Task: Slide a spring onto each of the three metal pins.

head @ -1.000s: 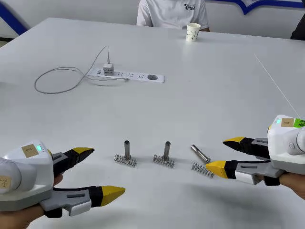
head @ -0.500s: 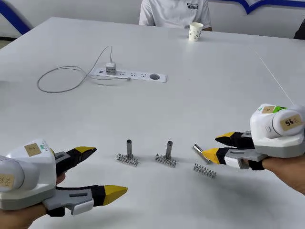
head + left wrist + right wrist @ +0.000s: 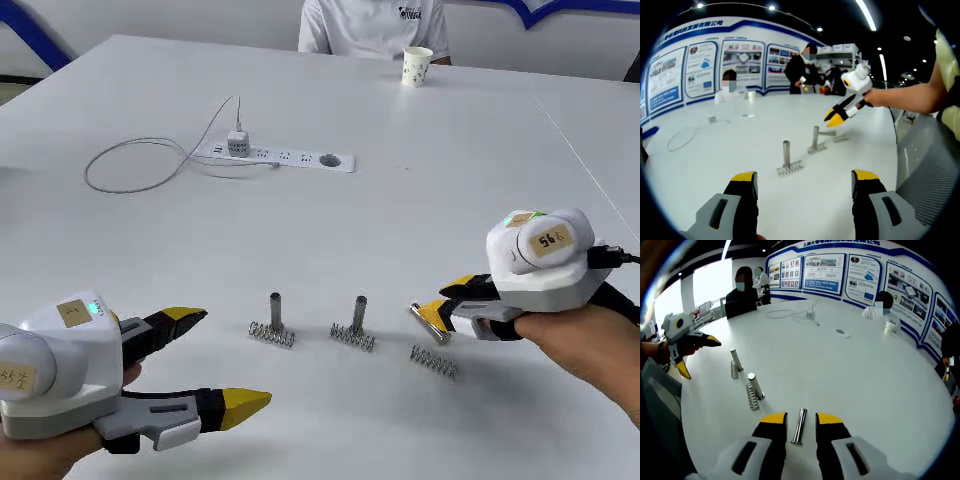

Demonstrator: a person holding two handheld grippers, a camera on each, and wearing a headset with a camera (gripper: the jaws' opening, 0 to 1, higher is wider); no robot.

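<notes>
Barely begun, judging from how things lie: no spring on any pin. Finds the left pin [image 3: 275,308] and the middle pin [image 3: 359,312] upright on the white table [image 3: 420,180], the left spring [image 3: 272,334] and the middle spring [image 3: 352,339] lying flat at their feet, touching or just beside the bases. Finds the third pin [image 3: 799,426] flat on its side to the right of those two, with the right spring [image 3: 434,361] loose on the table just beside it, nearer the person. Shows the right gripper [image 3: 446,299] low over that fallen pin, jaws narrowed to a slim gap and set one on each side of the shaft; in the right gripper view, no clear contact with the metal, so bracketing rather than pinching. Shows the left gripper [image 3: 232,358] well apart at the near left, jaws spread wide, holding nothing, aimed toward the upright pins. Leaves all three threadings to do, and likely first a righting of the fallen pin, or at least a firm hold on it. Suggests the step in hand as a closing of the jaws on that pin.
</notes>
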